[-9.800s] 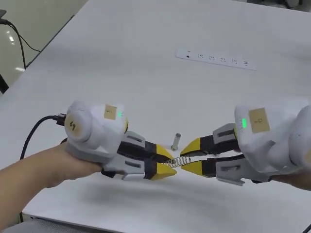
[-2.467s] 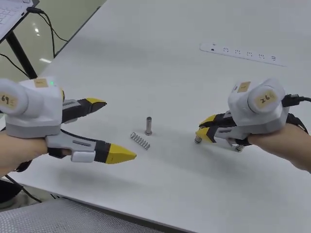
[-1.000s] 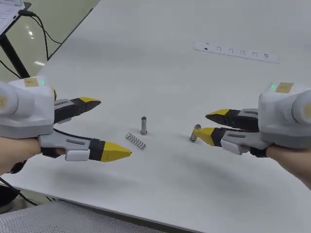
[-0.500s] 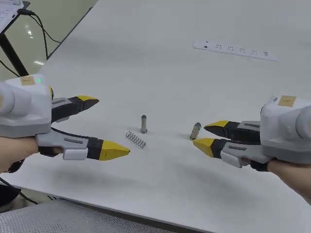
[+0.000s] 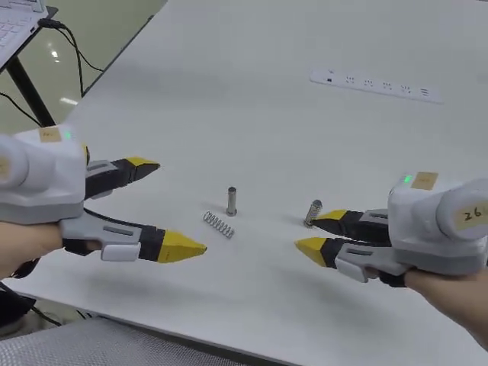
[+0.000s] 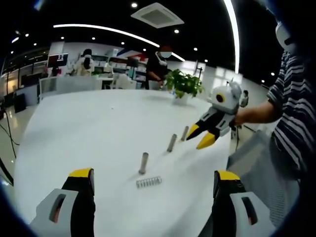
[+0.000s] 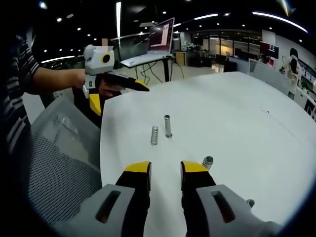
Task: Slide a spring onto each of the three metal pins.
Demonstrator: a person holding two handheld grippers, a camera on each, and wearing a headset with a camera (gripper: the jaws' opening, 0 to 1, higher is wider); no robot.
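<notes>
Spring lying beside bare pin, left tool agape

- Left gripper: its body is cut off by the head view's left edge.
- Right gripper: its body and the hand run off the right edge.
- Second pin: its foot sits at the right gripper's upper jaw tip; touching or apart, cannot tell.
- Third pin: too small in the left gripper view to tell whether a coil wraps it.
- Laptop: cut off at the corner.
</notes>
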